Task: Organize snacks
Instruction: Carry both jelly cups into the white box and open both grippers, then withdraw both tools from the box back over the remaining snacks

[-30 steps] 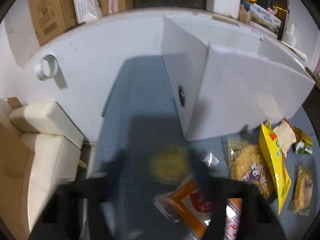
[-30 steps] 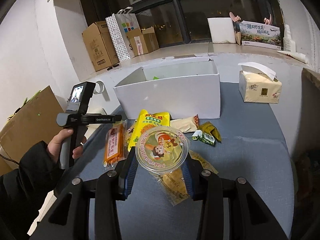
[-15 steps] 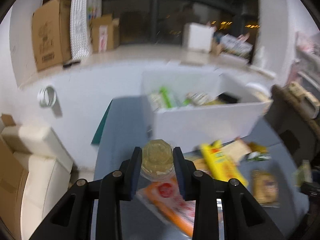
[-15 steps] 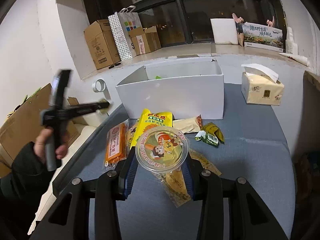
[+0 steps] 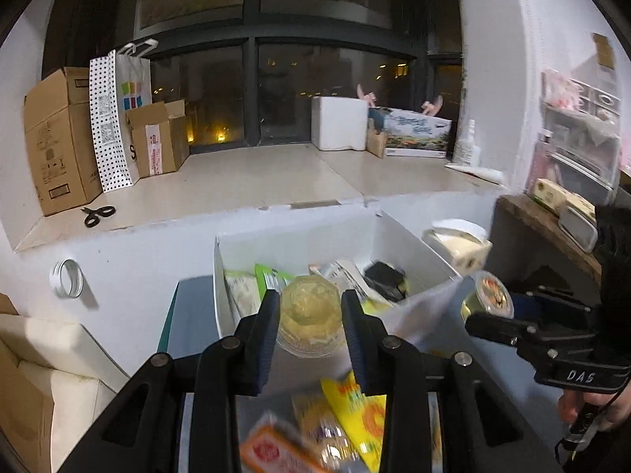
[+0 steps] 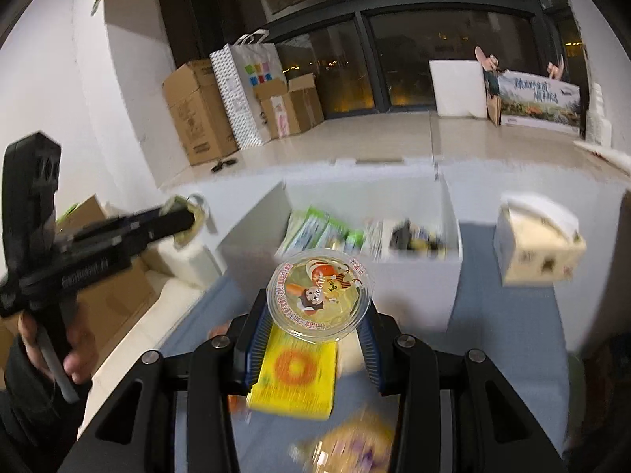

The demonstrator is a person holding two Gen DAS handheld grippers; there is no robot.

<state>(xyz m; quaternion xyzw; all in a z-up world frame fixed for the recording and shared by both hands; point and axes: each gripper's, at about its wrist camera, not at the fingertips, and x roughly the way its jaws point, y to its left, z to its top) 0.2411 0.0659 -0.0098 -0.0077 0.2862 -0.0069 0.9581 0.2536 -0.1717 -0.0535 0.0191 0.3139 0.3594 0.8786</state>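
Observation:
My left gripper point(image 5: 310, 315) is shut on a clear jelly cup point(image 5: 309, 317), held bottom-first in front of the open white box point(image 5: 299, 236), which holds several snack packets. My right gripper point(image 6: 315, 317) is shut on a second jelly cup point(image 6: 319, 295) with a cartoon lid, held above the grey-blue table point(image 6: 504, 315) just short of the white box point(image 6: 414, 287). The right gripper with its cup also shows in the left wrist view point(image 5: 489, 297). The left gripper shows at the left of the right wrist view point(image 6: 173, 216).
A yellow snack bag point(image 6: 295, 378), an orange packet point(image 5: 272, 449) and other packets lie on the table below the grippers. A tissue box point(image 6: 536, 248) stands right of the white box. Cardboard boxes point(image 5: 59, 142) and scissors point(image 5: 98, 215) are on the window ledge.
Both grippers have risen and moved toward the white box with their jelly cups. The box's inside now shows in both views.

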